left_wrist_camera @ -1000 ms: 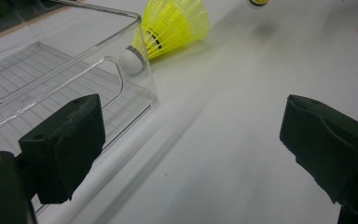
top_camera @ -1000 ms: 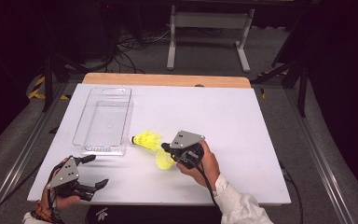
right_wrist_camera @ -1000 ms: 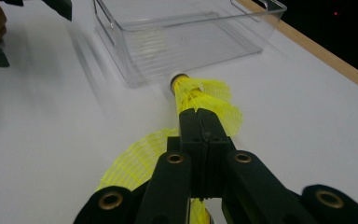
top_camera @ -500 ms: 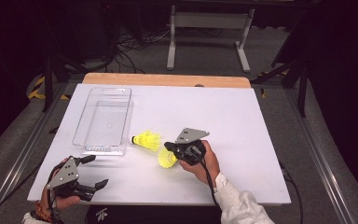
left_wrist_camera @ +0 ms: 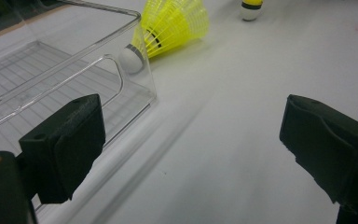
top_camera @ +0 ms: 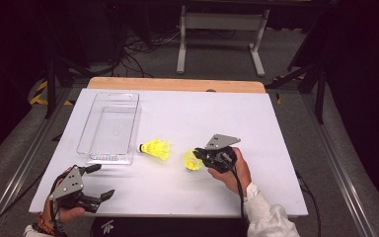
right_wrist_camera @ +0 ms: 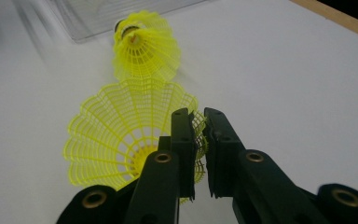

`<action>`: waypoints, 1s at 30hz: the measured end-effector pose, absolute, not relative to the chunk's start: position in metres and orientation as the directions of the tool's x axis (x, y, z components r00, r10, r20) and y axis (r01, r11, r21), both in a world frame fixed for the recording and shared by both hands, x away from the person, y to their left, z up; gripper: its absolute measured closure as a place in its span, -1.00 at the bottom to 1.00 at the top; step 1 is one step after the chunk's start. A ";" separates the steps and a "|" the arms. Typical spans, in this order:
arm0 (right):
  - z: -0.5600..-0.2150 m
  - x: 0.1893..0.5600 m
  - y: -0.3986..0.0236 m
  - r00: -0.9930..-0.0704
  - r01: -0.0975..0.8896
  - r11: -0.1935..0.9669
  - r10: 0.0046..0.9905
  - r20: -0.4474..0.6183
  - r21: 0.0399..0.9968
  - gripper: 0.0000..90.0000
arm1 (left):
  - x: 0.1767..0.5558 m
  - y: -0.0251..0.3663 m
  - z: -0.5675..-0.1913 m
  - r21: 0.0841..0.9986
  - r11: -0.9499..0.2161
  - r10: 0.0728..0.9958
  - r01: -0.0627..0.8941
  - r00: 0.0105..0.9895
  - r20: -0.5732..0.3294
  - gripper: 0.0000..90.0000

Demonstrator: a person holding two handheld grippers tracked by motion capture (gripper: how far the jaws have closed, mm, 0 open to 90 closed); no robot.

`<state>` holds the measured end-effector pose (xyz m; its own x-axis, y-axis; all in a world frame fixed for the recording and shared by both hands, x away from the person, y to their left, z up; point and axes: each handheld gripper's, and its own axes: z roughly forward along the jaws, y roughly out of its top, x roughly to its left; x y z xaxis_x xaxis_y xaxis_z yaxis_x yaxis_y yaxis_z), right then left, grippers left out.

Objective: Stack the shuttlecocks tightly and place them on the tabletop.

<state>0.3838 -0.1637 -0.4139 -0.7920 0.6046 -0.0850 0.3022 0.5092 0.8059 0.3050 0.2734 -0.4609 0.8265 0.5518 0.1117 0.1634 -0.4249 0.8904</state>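
Item one: near shuttlecock (top_camera: 192, 160), yellow plastic, standing on the white table (top_camera: 276, 187) a little right of centre and below the middle of the high view, its open skirt turned up. In the right gripper view the skirt (right_wrist_camera: 121, 135) fans out wide at centre left, mesh and ribs plain to see.

Item two: right gripper (top_camera: 201, 157), held in a hand (top_camera: 234, 170) that comes in from the lower right of the high view, a white sleeve behind it. Its tips sit at the right rim of that skirt. In the right gripper view (right_wrist_camera: 199, 122) the two black jaws stand close together with a narrow slit between them, having just been parting; the skirt's edge lies against the left jaw and shows in the slit, but a firm pinch cannot be made out.

Item three: second shuttlecock (top_camera: 155, 148), same yellow, lying on its side just left of the first, cork end toward the tray. The left gripper view has it (left_wrist_camera: 172, 25) at top centre.

Item four: clear plastic tray (top_camera: 91, 148), oblong, upper left of centre in the high view, just beside the lying shuttlecock.

Item five: left gripper (top_camera: 101, 182), lower left corner of the high view, jaws wide apart with bare table between them (left_wrist_camera: 191, 140).
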 end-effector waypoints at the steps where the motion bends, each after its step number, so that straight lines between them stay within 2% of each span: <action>1: -0.415 0.384 -0.167 -0.791 0.307 0.512 0.605 -0.084 0.803 0.83 | 0.305 0.273 -0.461 0.890 -0.426 0.551 0.162 0.827 0.113 -0.83; 11: -0.431 0.388 -0.189 -0.778 0.352 0.537 0.623 -0.080 0.767 0.76 | 0.305 0.272 -0.462 0.887 -0.430 0.548 0.169 0.829 0.107 -0.83; 21: -0.450 0.387 -0.204 -0.777 0.391 0.600 0.622 -0.100 0.697 0.54 | 0.306 0.271 -0.462 0.883 -0.438 0.546 0.170 0.830 0.112 -0.83; 30: -0.447 0.380 -0.209 -0.777 0.385 0.617 0.618 -0.121 0.686 0.31 | 0.306 0.272 -0.462 0.882 -0.441 0.547 0.168 0.829 0.116 -0.83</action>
